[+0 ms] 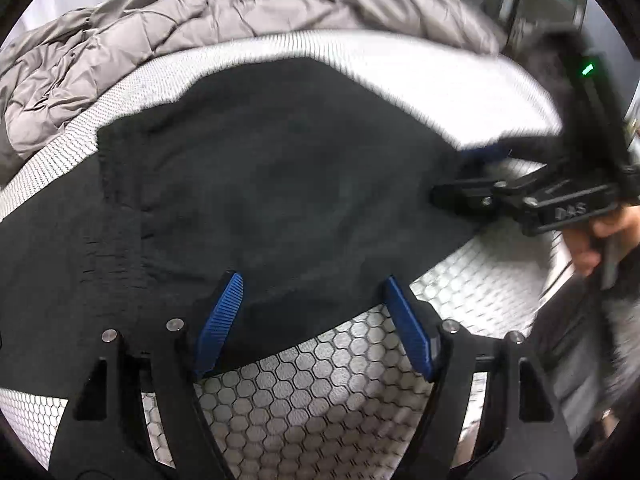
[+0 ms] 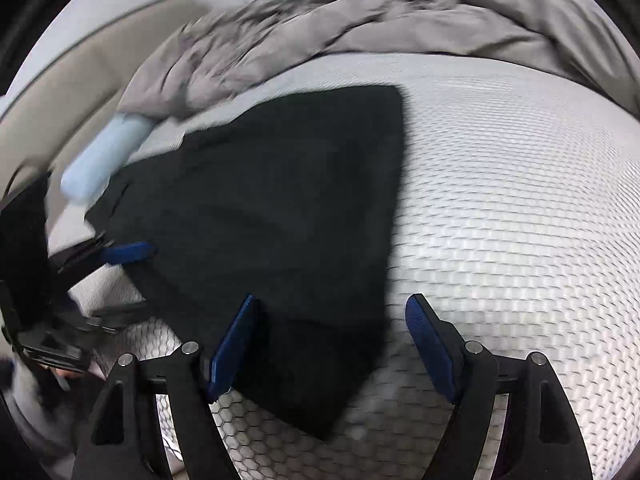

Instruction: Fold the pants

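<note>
The black pants (image 1: 256, 184) lie flat on the white honeycomb-patterned mattress (image 1: 320, 392), looking already doubled over into a broad dark slab, with a rumpled grey quilt (image 1: 132, 28) heaped along the far side and a pale blue roll (image 2: 102, 160) near the far left corner in the right view. Left gripper (image 1: 316, 320) hangs over the near edge of the cloth, jaws well apart, nothing between the blue pads but the fabric lying beneath them, not pinched. Right gripper (image 2: 332, 344) is the same story at the other end: jaws wide, empty, poised over the near corner of the pants. This cloth looks soft, light and limp, so it should sag and drag wherever it isn't supported; it won't slip much on that textured surface. Best bet, I'd say, is to pinch both near corners right at the hem, through all the layers, and carry them across together
</note>
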A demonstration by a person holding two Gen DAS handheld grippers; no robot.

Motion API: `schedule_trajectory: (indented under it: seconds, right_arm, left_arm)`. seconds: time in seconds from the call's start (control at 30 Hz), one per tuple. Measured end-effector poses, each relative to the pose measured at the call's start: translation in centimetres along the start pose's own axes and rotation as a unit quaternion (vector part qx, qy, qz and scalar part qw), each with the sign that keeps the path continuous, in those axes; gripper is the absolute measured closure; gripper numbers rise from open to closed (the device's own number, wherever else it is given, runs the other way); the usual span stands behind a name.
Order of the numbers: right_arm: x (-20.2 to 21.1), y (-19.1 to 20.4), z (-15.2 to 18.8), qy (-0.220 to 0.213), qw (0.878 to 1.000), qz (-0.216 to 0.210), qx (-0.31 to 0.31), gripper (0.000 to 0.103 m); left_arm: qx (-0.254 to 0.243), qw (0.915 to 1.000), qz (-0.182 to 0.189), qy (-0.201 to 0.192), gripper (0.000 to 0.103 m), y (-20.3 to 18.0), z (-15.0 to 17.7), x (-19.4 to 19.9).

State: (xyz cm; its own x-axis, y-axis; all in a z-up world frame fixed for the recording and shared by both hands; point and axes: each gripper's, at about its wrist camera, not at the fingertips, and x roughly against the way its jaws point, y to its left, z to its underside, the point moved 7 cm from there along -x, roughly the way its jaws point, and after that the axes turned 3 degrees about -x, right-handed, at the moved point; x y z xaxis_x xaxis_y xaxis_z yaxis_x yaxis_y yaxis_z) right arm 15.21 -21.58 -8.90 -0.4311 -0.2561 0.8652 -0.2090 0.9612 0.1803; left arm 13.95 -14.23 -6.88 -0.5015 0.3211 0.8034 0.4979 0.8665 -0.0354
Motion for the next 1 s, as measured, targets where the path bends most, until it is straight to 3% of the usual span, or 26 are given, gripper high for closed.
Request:
schedule_trajectory:
  seconds: [0.07,0.1,0.13,0.17,0.2,0.23,0.37,0.4,0.43,0.47,0.5,0.53,0.6,0.7,0.77,0.9,0.97,1.0]
  right_arm:
    - [-0.1,0.2,0.3,-0.001,0.999,0.021,0.030,0.030]
    - [0.3,0.1,0.5,-0.004,0.999,0.030,0.043,0.042]
    - [0.8,0.0,0.9,-0.007,0.998,0.028,0.047,0.063]
    - [1.5,-0.5,1.2,-0.009,0.999,0.025,0.039,0.074]
    - [1.9,-1.0,1.6,-0.010,0.999,0.028,0.035,0.082]
    - [2.1,-1.3,2.0,-0.011,0.999,0.031,0.036,0.082]
    - [3.4,-1.2,2.4,-0.037,0.999,0.016,0.007,0.081]
    - [3.8,-1.2,2.0,-0.047,0.999,0.011,-0.002,0.074]
    - [4.3,-1.4,1.3,-0.064,0.998,0.004,-0.014,0.057]
    - [5.0,-1.7,1.0,-0.082,0.996,-0.001,-0.028,0.047]
    - [5.4,-2.0,0.5,-0.102,0.994,-0.002,-0.046,0.027]
    - [5.8,-2.4,0.0,-0.123,0.990,0.004,-0.070,0.014]
    - [5.9,-2.5,-0.1,-0.142,0.984,0.023,-0.104,0.005]
    - [5.0,-2.0,-0.7,-0.132,0.984,0.012,-0.117,0.005]
    - [4.6,-1.8,-1.0,-0.123,0.985,0.008,-0.119,0.005]
    - [5.1,-1.5,-0.9,-0.125,0.987,0.007,-0.098,0.005]
    - [5.1,-0.9,-0.6,-0.121,0.989,0.010,-0.089,0.005]
    - [5.0,-0.8,-0.4,-0.119,0.989,0.011,-0.086,0.005]
  left_arm:
    - [-0.003,1.0000,0.004,-0.007,0.031,-0.3,0.2,0.1]
    - [0.002,0.9999,0.010,-0.008,0.031,-0.1,0.4,0.3]
    - [0.011,0.9998,0.015,-0.010,0.031,0.2,0.6,0.7]
    - [0.024,0.9994,0.022,-0.014,0.031,0.8,0.8,1.1]
    - [0.033,0.9990,0.025,-0.015,0.031,1.5,1.0,1.4]
    - [0.044,0.9985,0.028,-0.016,0.031,2.0,1.2,1.6]
    - [0.083,0.9954,0.035,-0.033,0.031,4.7,1.2,3.8]
    - [0.095,0.9939,0.031,-0.045,0.031,5.7,0.7,4.6]
    - [0.106,0.9925,0.020,-0.057,0.031,6.6,0.6,5.6]
    - [0.123,0.9898,0.004,-0.073,0.030,7.9,0.6,6.6]
    - [0.152,0.9843,-0.016,-0.089,0.026,9.7,1.0,7.7]
    - [0.181,0.9779,-0.028,-0.100,0.024,11.3,1.5,8.5]
    - [0.270,0.9536,-0.048,-0.125,0.022,15.3,3.3,10.0]
    - [0.379,0.9141,-0.063,-0.129,0.021,20.7,7.1,11.0]
    - [0.422,0.8941,-0.069,-0.132,0.020,23.5,9.2,11.2]
    - [0.519,0.8427,-0.075,-0.121,0.019,28.8,13.5,10.0]
    - [0.546,0.8272,-0.060,-0.117,0.019,30.4,14.6,9.1]
    - [0.549,0.8239,-0.063,-0.126,0.019,30.8,14.7,9.0]
